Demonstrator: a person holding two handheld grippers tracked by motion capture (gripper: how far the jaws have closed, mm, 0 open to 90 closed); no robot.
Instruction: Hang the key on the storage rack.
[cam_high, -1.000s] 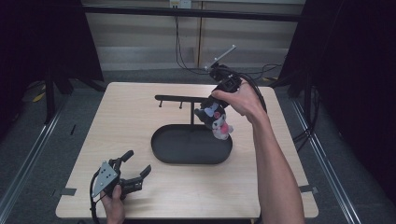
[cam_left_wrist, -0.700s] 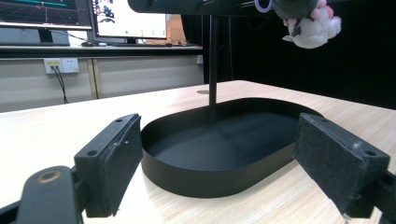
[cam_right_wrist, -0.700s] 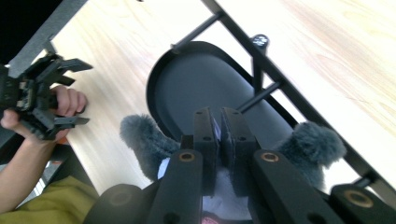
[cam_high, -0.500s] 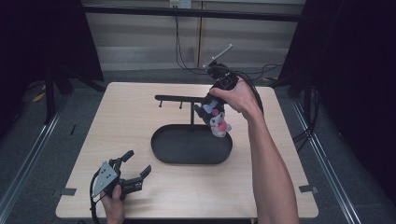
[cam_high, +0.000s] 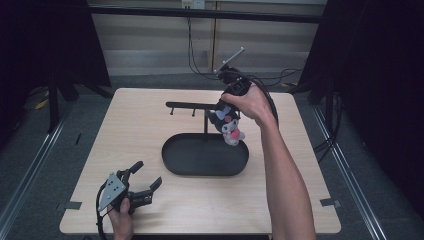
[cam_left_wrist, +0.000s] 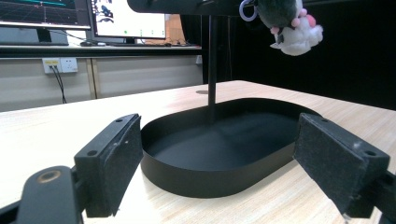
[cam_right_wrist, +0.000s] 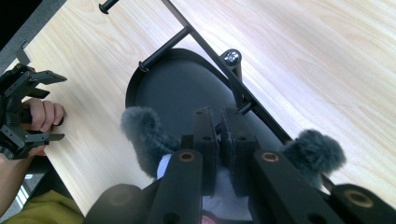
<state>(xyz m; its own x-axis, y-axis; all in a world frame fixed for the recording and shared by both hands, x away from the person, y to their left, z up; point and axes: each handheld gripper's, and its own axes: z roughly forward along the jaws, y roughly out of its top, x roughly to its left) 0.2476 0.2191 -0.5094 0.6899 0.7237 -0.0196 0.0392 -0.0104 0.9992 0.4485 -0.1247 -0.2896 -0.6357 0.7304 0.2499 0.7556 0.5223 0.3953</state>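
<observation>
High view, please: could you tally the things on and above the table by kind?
Grippers: 2, the left gripper open on the table, the right gripper shut on the toy.
Plush toys: 1, the plush toy.
Stands: 1, the black stand with oval tray.
Total: 4

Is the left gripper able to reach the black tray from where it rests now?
Probably yes: the left gripper is open, and bare table lies between it and the black tray straight ahead.
</observation>
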